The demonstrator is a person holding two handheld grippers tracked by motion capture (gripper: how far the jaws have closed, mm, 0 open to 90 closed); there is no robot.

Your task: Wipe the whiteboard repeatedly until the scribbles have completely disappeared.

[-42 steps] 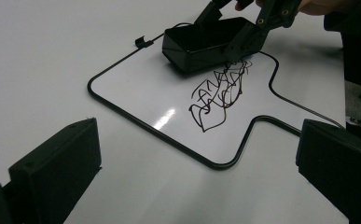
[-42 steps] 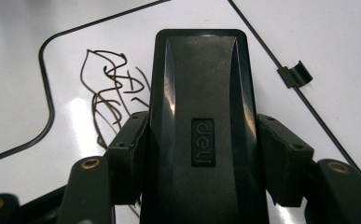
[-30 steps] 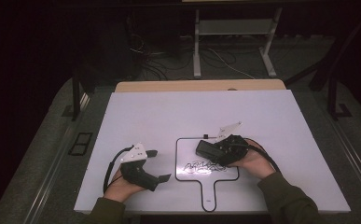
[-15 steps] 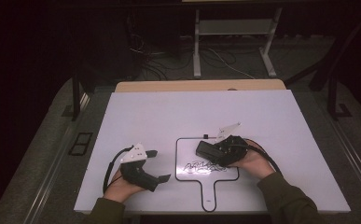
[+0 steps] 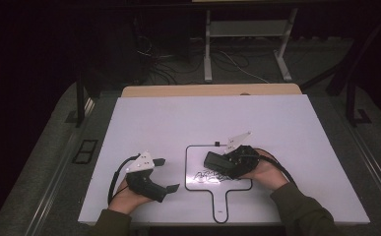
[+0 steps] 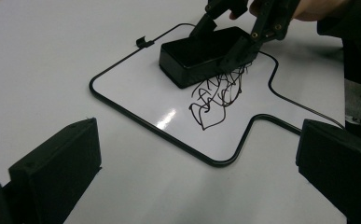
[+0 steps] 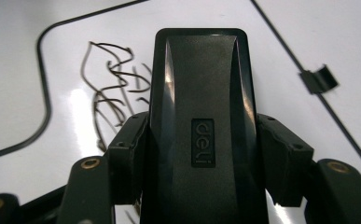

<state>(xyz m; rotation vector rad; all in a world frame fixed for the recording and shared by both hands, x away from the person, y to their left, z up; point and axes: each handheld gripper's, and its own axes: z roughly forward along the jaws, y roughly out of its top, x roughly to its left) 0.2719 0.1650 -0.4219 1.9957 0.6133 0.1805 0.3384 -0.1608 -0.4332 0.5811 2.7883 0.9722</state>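
A small whiteboard (image 5: pixel 198 157) with a black rim and a handle lies flat on the white table. Black scribbles (image 6: pixel 215 95) (image 7: pixel 113 88) (image 5: pixel 205 177) cover part of it. My right gripper (image 5: pixel 217 161) (image 7: pixel 201 154) is shut on a black eraser block (image 5: pixel 215 160) (image 6: pixel 199 53) (image 7: pixel 201 84), its pads pressing both long sides; the block rests on the board at the scribbles' edge. To the left of the board my left gripper (image 5: pixel 166 174) (image 6: pixel 197 158) lies open on the table, nothing between its fingers (image 6: pixel 57 163), pointing toward the board.
The white table (image 5: pixel 178 118) has free surface behind and on both sides of the board. A small black clip (image 6: pixel 143 42) (image 7: pixel 320 79) (image 5: pixel 217 144) sits on the board's far rim. Beyond the table, cables and a metal stand (image 5: pixel 247 44) lie on the dark floor.
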